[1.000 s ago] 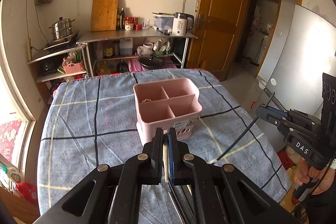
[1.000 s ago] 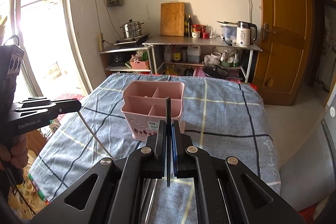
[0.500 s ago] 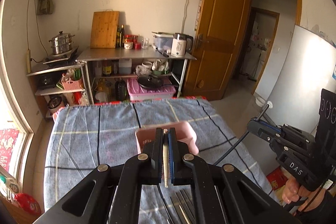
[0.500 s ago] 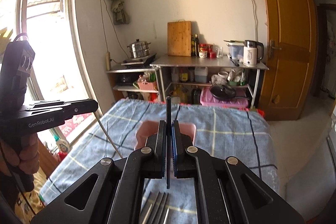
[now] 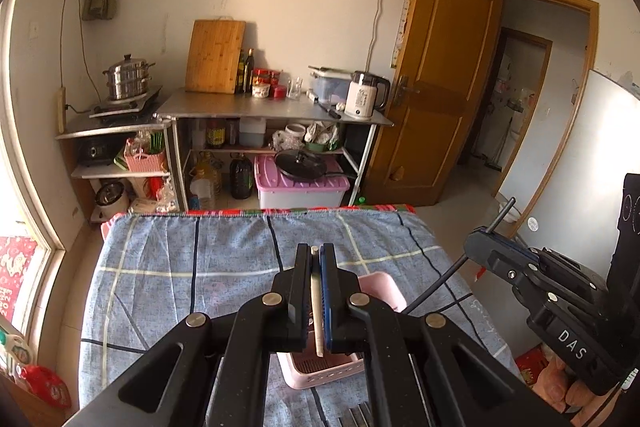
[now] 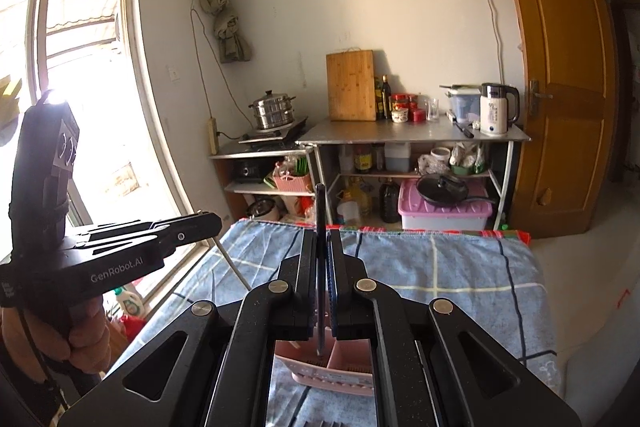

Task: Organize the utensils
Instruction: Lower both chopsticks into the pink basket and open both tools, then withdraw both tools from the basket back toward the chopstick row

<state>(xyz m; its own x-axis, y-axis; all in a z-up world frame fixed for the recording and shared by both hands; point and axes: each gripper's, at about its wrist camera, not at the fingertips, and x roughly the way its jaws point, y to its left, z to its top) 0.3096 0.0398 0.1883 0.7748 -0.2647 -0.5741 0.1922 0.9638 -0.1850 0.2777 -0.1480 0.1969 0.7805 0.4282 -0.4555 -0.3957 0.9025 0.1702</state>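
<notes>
My left gripper (image 5: 315,251) is shut on a pale chopstick (image 5: 316,307) that runs back between the jaws. It hangs above the pink utensil caddy (image 5: 380,287), which lies mostly hidden under the jaws. My right gripper (image 6: 321,235) is shut on a black chopstick (image 6: 320,211) that sticks up past the tips, its lower end over the caddy (image 6: 344,359). Each gripper shows in the other's view, the right one (image 5: 480,247) at the right, the left one (image 6: 208,223) at the left. Utensils lying on the cloth (image 5: 360,415) show at the bottom edge.
The table has a blue checked cloth (image 5: 180,267). Beyond its far edge stand metal shelves (image 5: 272,111) with a kettle, a cutting board, pots and bottles. A wooden door (image 5: 436,67) is at the right, a window (image 6: 80,107) at the left.
Both grippers have risen and tilted upward, so the caddy has slid from the middle of each view to beneath the jaws. Both stay shut on their chopsticks.
</notes>
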